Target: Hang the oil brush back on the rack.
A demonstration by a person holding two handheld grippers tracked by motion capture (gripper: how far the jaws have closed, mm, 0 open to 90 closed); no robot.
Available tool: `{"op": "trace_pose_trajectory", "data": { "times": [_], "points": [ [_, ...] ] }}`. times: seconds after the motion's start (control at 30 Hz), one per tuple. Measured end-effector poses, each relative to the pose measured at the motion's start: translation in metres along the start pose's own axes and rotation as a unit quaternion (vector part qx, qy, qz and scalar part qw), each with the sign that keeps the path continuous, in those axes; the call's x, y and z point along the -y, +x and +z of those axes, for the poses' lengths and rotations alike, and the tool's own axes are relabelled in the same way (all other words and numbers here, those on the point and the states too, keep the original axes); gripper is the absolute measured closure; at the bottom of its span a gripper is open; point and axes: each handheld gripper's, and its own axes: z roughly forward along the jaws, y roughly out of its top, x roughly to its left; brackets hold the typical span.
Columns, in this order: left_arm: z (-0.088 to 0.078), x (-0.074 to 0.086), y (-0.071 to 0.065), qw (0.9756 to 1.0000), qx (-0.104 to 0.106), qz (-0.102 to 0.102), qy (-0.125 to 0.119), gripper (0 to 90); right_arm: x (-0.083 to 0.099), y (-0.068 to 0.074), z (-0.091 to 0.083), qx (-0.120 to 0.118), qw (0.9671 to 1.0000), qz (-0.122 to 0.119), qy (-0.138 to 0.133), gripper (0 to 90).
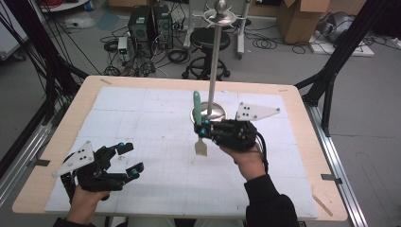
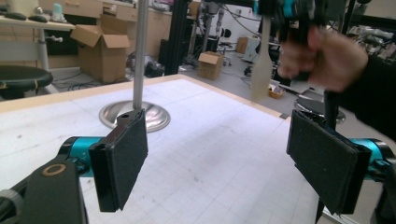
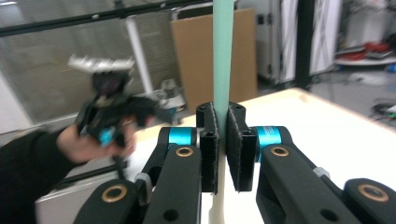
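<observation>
A spatula (image 1: 198, 124) with a green handle and a pale blade hangs upright above the white mat, blade down. My right gripper (image 1: 204, 128) is shut on it near the middle of its handle; in the right gripper view the green handle (image 3: 223, 65) rises between the closed pads (image 3: 210, 154). In the left gripper view the spatula's pale blade (image 2: 261, 70) hangs under the person's other hand. My left gripper (image 1: 130, 161) rests low at the front left of the table, open, with nothing between its pads (image 2: 123, 156).
A metal stand with a round base (image 1: 208, 112) and a tall pole (image 1: 213, 61) rises just behind the spatula, topped by a metal dish (image 1: 218, 18). The white gridded mat (image 1: 156, 142) covers the wooden table. Stools, boxes and cables lie on the floor beyond.
</observation>
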Motion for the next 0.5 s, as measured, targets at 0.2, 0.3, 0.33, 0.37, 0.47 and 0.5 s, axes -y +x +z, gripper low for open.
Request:
{"op": "trace_pose_trajectory", "data": {
  "times": [0.2,0.3,0.33,0.37,0.47,0.5],
  "points": [
    [-0.008,0.003,0.005,0.9999,-0.007,-0.007,-0.007,21.2,-0.032,-0.021,0.009,0.032,0.9994,-0.005,-0.014,84.2],
    [-0.012,0.001,0.007,0.9998,-0.008,-0.006,-0.015,21.2,-0.044,-0.03,0.012,0.043,0.9989,-0.01,-0.014,84.1],
    [-0.013,0.001,0.007,0.9998,-0.009,-0.008,-0.017,21.2,-0.048,-0.034,0.012,0.048,0.9987,-0.013,-0.014,84.2],
    [-0.013,0.001,0.007,0.9998,-0.01,-0.008,-0.017,21.2,-0.052,-0.038,0.013,0.053,0.9984,-0.012,-0.014,84.1],
    [-0.012,0.002,0.008,0.9999,-0.011,-0.004,-0.011,21.2,-0.061,-0.05,0.014,0.066,0.9977,-0.005,-0.014,84.1],
    [-0.012,0.003,0.007,0.9999,-0.011,-0.003,-0.009,21.2,-0.064,-0.054,0.014,0.071,0.9974,-0.003,-0.012,84.1]
  ]
}}
